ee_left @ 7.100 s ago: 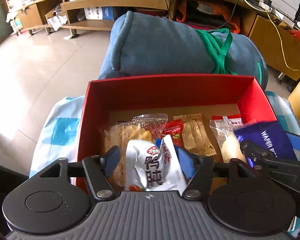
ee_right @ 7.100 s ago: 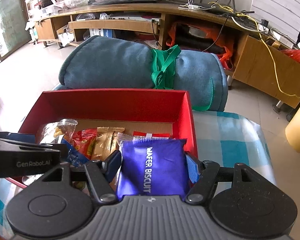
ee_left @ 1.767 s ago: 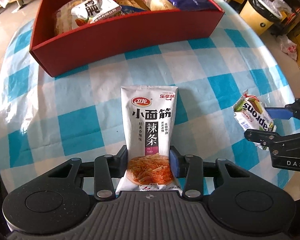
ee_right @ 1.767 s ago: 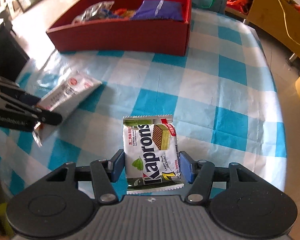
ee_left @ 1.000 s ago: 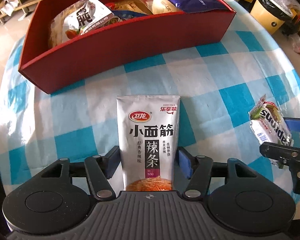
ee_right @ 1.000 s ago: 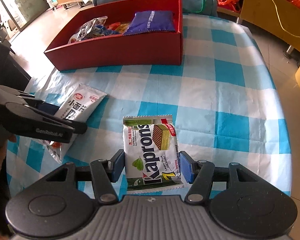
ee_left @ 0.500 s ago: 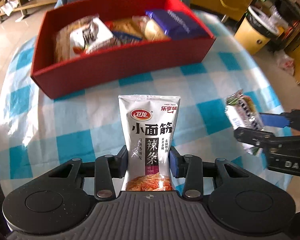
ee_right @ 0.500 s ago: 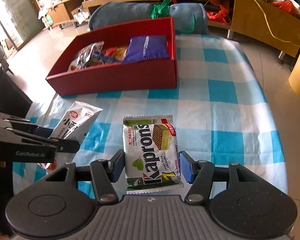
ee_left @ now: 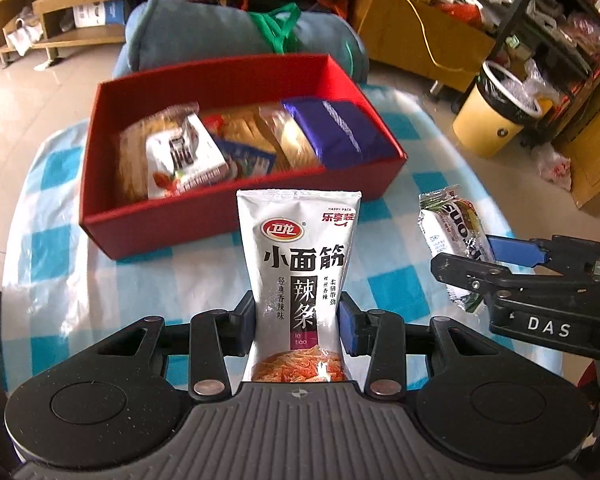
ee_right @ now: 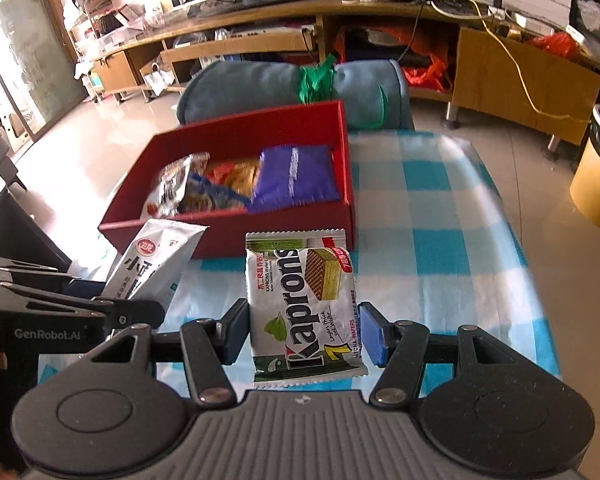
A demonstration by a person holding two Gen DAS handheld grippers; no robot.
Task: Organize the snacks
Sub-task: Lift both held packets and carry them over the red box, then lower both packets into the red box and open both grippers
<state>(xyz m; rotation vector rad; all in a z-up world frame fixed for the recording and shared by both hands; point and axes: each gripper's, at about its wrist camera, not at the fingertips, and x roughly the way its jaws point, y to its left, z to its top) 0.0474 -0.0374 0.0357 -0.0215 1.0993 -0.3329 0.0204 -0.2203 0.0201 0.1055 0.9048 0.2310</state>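
Fig.: both your claws, each w/ one pack. Your left gripper (ee_left: 298, 330) pinches the lower part of a tall white-and-grey foil packet of spicy strips w/ a red oval logo and black Chinese lettering (ee_left: 299, 276); blue pads press its two edges. Your right gripper (ee_right: 302, 334) pinches a white-and-green square foil Kaprons wafer packet (ee_right: 302, 304) the same way, pads on both sides.

Vs. 1 s ago: left jaws stood wider, beside the strips packet lying flat on the cloth; now they are pressed on it and it hangs clear of the blue-and-white checked tablecloth (ee_left: 400, 280). Both packs sit higher; more of the room shows. Wafer grip unchanged.

Looks: strips pack upright, orange strips pictured at its base, top edge flat. Wafer pack upright, crimped ends, wafer photo top right.

Beyond the claws: long red cardboard box (ee_left: 236, 216) on the cloth, holding the purple wafer-biscuit pack (ee_left: 340, 132) at its right end and a white-grey pouch (ee_left: 184, 156) at left, others between, too overlapped to count. Behind it a rolled blue-grey bundle tied w/ green strap (ee_left: 220, 36).

Count: 2 grippers, 2 held packs, 1 box.
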